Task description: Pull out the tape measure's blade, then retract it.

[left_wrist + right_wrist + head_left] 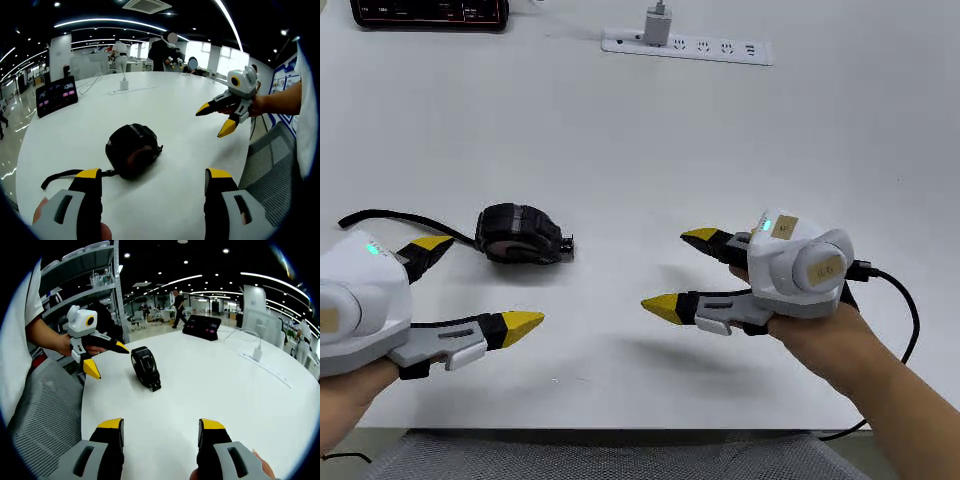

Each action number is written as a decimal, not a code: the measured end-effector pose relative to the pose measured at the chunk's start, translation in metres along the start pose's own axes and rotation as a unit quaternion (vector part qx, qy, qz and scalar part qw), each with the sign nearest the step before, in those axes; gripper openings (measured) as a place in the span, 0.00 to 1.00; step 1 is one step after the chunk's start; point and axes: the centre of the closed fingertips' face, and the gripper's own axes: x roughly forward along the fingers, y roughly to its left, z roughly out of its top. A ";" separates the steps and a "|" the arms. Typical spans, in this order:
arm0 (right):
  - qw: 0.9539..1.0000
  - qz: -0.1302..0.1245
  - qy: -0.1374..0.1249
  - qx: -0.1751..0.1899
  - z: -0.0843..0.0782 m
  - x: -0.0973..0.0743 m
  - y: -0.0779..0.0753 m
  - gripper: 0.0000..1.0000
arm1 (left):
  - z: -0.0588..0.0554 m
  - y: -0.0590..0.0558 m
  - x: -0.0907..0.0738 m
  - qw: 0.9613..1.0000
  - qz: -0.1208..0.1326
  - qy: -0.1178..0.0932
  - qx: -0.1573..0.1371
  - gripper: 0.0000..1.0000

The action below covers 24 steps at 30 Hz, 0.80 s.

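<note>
I am holding the left gripper (478,282) and the right gripper (680,270), fingers released; the tape measure (520,234) is lying near the left.

In the head view the top edge is cutting off a dark device (430,12) and the plug (658,20) sitting in the power strip (686,45). The left edge is slicing through the body of the left tongs (480,282), whose upper jaw is covering part of the tape measure's (520,234) black strap (395,214). The blade's hook (567,241) is showing too small to make out, perhaps fully drawn in. The right tongs' (680,270) cable (916,322) is disappearing behind the person's forearm (880,380). In the left gripper view, the tablet (56,95) screen is reading too small.
</note>
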 end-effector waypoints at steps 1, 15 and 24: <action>1.000 0.000 0.001 0.003 -0.002 -0.002 0.000 0.58 | -0.001 0.000 -0.001 1.000 0.001 0.001 0.004 0.82; 1.000 -0.017 0.004 0.019 -0.015 -0.022 0.002 0.71 | -0.008 -0.003 -0.007 1.000 -0.017 0.006 0.010 0.85; 0.999 -0.029 0.002 0.024 -0.024 -0.031 0.001 0.77 | -0.013 -0.009 -0.008 0.999 -0.032 0.007 0.016 0.86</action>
